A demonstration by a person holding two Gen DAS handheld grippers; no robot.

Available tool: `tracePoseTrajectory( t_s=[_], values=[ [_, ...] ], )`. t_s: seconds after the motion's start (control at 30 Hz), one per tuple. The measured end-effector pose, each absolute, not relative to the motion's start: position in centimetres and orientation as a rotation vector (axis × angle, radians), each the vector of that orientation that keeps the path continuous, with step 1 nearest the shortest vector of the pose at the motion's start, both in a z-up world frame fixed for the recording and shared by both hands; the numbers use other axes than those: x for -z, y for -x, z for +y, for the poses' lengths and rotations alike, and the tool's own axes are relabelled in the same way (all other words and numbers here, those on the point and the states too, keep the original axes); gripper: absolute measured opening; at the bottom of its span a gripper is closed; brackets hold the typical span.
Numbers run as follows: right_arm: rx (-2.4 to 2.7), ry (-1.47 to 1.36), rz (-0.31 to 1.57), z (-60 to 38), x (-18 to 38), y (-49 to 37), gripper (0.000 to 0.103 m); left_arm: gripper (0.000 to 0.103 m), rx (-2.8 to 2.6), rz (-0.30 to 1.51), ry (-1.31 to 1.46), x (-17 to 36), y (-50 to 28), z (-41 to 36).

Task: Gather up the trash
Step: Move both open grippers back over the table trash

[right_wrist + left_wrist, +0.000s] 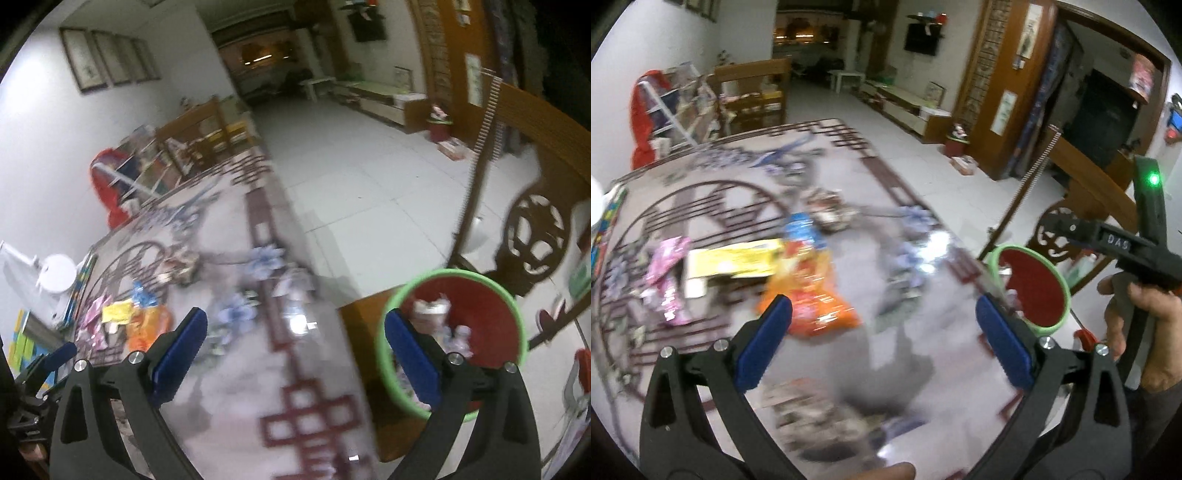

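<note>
The orange snack wrapper (809,295) lies flat on the patterned table (923,369) among a yellow wrapper (735,260), a blue one (801,229) and a pink one (668,277), its long axis running away from the left gripper (882,332), just ahead and left of centre. Both grippers' fingers stand wide apart, empty. The right gripper (293,350) is nearer the green-rimmed red bin (491,317), off the table's right edge; the left is nearer the wrappers.
</note>
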State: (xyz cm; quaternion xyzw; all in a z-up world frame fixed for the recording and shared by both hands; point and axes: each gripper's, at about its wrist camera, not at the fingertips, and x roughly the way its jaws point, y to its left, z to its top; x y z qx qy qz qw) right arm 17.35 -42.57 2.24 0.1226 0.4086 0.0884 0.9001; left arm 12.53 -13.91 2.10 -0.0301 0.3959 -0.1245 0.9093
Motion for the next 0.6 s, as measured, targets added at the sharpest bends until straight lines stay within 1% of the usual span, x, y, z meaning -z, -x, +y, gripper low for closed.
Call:
tracePoseTrajectory(
  t_s=[0.3,0.6],
  values=[
    [-0.317,-0.127,0.885,-31.8,-1.8,-18.4,0.093,0.098,0.110,0.821,0.093,-1.2,-11.1,-4.4],
    [-0.393,0.055,0.925,-22.7,1.2,-18.6,0.093,0.097,-0.013,0.846,0.115,0.4,-12.8,2.8]
  ],
)
